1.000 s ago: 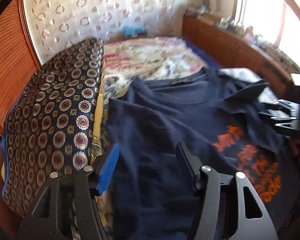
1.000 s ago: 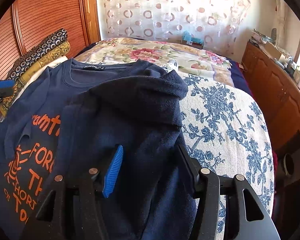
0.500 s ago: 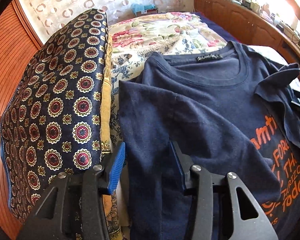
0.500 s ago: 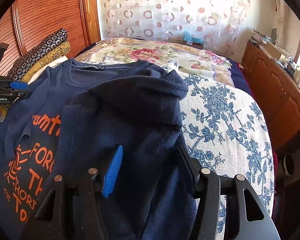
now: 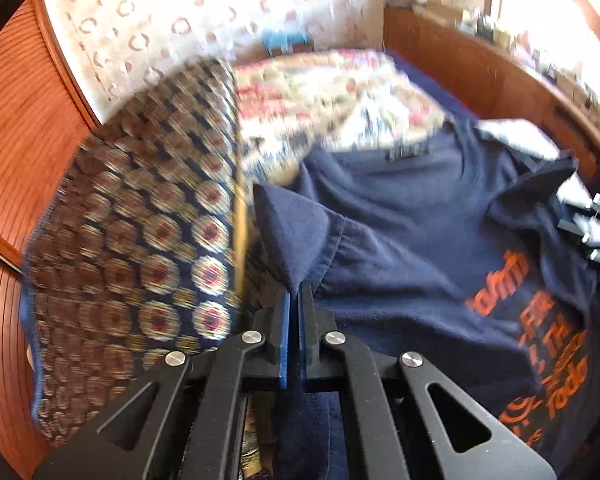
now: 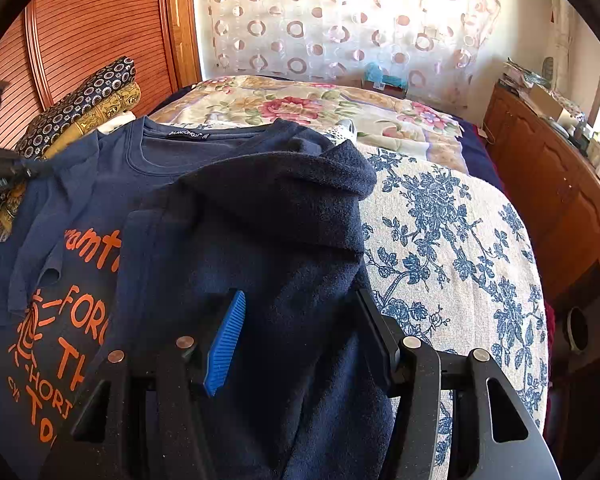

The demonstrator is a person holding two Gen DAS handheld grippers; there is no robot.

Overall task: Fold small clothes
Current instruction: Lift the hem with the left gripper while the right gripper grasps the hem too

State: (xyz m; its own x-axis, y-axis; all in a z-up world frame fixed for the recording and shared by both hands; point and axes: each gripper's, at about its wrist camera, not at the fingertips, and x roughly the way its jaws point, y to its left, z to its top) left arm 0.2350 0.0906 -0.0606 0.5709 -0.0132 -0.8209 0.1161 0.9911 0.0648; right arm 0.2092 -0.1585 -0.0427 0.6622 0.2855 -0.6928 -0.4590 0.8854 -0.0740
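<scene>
Left wrist view shows the change plainly: a second ago the left gripper (image 5: pixel 294 294) stood wide over flat cloth, and now its jaws have snapped together on a peak of the navy blue cotton T-shirt with orange lettering (image 5: pixel 400 248), pinching the sleeve edge so that a small tent of fabric stands up just beyond the fingertips. The picture is smeared, so the hand seems to be in motion. Judging by this, the sleeve fold on the left side has begun, and the pinched edge probably has to travel inward across the chest.

Right wrist view has not altered: the right gripper (image 6: pixel 300 332) sits with its jaws about half apart, a thick fold of the same shirt lying between them. The pads do not appear to press on it, so it seems only to straddle the cloth.

That shirt lies face up on the white bedspread with blue floral print (image 6: pixel 460 248), collar towards the far end of the bed, its right side already turned over onto the print. Orange letters show beside the turned part. Just beside its left edge sits the dark folded cloth with round medallion pattern (image 5: pixel 140 248), close enough to snag the lifted sleeve
</scene>
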